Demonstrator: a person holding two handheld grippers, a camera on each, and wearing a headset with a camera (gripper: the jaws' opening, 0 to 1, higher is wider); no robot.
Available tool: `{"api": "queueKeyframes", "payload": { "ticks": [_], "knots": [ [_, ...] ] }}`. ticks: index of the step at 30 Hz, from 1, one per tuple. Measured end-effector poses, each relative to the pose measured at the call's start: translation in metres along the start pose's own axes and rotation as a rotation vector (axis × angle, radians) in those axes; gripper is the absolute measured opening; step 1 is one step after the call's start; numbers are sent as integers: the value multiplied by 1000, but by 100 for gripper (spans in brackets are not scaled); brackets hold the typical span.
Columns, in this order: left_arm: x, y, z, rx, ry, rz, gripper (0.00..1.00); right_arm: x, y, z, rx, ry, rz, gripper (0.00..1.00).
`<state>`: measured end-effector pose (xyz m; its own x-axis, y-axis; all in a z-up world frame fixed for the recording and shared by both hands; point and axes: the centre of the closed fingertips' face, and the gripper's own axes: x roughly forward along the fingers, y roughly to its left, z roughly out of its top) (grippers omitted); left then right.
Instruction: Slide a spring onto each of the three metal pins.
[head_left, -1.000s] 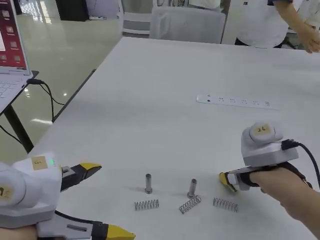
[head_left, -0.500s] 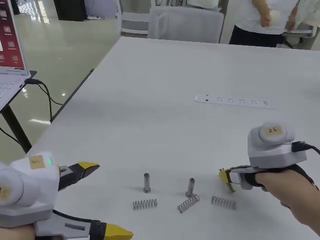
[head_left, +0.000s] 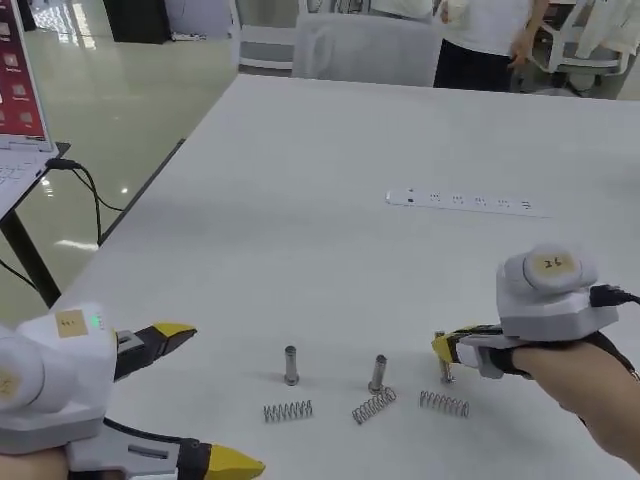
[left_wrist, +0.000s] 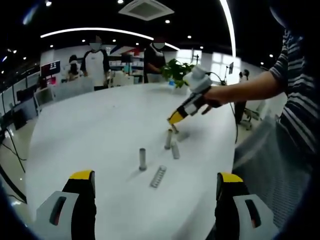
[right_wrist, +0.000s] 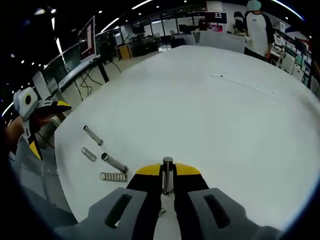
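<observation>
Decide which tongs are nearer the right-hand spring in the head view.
Right. The right tongs, shut on a pin, sit just behind that spring. The left tongs are open far to its left, past the other two springs.

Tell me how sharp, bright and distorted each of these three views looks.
Head view: evenly lit and crisp, faint shadows beside the standing pins, glare on the floor. Left gripper view: fisheye-bent table, soft focus, nearest spring smeared. Right gripper view: same bending, yet the clamped pin is sharp.
</observation>
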<state>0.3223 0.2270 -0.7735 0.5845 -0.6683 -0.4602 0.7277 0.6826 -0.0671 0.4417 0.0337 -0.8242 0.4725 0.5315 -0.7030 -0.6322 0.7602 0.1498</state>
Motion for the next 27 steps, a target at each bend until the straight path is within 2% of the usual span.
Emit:
{"api": "queueKeyframes", "payload": {
  "ticks": [11, 27],
  "knots": [
    [-1, -1, 2, 3, -4, 2, 98, -7, 6, -4, -57, -3, -3, 5],
    [-1, -2, 1, -1, -7, 1, 98, -16, 7, -11, -109, -9, -14, 5]
  ]
}}
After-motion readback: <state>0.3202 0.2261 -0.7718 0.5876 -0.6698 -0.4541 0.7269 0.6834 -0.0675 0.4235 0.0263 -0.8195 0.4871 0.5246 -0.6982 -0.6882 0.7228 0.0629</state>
